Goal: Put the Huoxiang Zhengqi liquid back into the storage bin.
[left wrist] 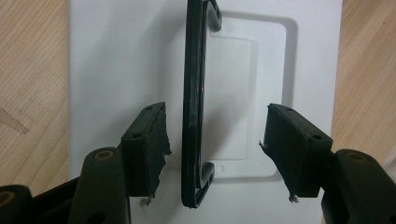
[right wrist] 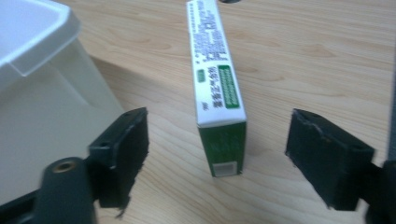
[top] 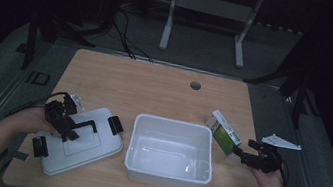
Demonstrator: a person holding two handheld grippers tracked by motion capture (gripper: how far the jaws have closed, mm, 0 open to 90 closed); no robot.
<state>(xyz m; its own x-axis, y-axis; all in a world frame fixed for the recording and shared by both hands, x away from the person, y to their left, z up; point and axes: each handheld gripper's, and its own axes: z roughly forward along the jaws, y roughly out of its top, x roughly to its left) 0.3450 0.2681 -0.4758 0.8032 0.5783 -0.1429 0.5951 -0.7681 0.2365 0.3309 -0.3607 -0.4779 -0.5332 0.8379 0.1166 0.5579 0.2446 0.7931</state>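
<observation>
- The tub stands open at the middle of the worktop, near its front edge.
- The lid lies flat on the worktop just left of the tub, apart from it.
- The lid's handle stands between the jaws of the left tongs, touching neither.
- The carton stands just beside the tub's right rear corner, before the right tongs, clear of their jaws.

Left tongs gape — right tongs gape too, both empty.
</observation>
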